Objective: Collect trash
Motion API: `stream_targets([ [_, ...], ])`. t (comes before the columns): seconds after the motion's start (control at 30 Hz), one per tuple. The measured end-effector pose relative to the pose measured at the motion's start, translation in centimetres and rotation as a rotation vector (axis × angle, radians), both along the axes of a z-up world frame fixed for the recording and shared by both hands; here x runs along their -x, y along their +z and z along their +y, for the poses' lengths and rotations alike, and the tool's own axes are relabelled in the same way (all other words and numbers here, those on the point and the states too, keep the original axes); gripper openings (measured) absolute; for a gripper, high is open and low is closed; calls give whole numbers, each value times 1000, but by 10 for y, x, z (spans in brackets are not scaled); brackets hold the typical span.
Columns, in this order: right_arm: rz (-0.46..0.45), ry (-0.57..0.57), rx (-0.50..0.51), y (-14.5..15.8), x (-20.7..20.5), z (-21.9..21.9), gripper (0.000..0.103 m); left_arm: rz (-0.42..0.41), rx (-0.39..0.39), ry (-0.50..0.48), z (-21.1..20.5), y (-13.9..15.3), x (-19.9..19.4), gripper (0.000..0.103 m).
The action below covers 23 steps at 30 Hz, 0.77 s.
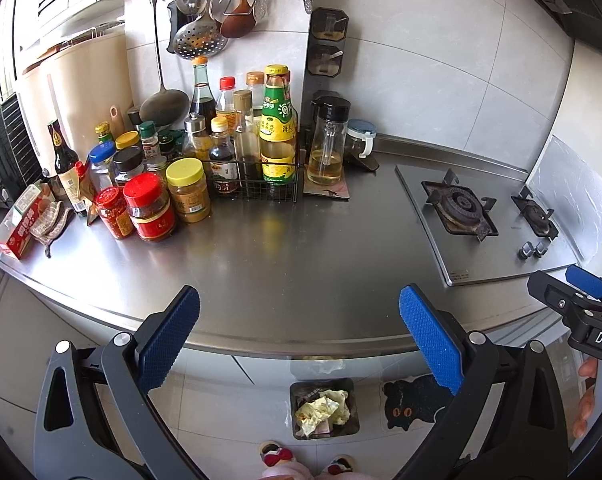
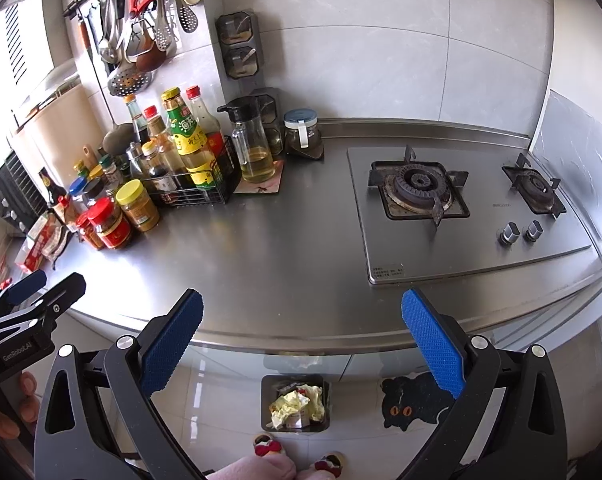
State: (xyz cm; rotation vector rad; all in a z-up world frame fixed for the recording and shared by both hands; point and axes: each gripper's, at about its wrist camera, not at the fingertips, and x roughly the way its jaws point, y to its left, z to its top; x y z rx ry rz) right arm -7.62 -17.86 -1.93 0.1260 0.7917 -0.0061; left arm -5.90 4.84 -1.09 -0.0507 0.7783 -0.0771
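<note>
A small dark trash bin point(image 1: 297, 420) stands on the floor below the counter's front edge, holding crumpled yellow-white paper point(image 1: 323, 410); it shows in the right wrist view too point(image 2: 267, 404), with the paper point(image 2: 297, 404). My left gripper point(image 1: 299, 340) is open and empty above the counter edge, over the bin. My right gripper point(image 2: 303, 340) is open and empty beside it, and also shows at the right edge of the left wrist view point(image 1: 573, 292). The steel counter point(image 1: 301, 264) in front of both grippers is bare.
Many sauce bottles and jars point(image 1: 173, 176) and a wire rack point(image 1: 257, 184) crowd the counter's back left. An oil jug point(image 1: 327, 144) stands beside them. A gas hob point(image 2: 461, 204) takes the right. A black cat mat point(image 2: 413, 404) lies on the floor.
</note>
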Motion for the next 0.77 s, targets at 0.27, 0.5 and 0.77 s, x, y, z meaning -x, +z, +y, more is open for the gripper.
stream_targets([
  [0.27,4,0,-6,-2,-2,0,100,-19,-5,-9,-1,2,-1,95],
  [0.5,5,3,0,-1,-4,-1,100,-18,11,-19,-1,2,-3,95],
  [0.77,7,8,4,-1,-6,1,100,-9,1,-23,-4,2,-3,95],
])
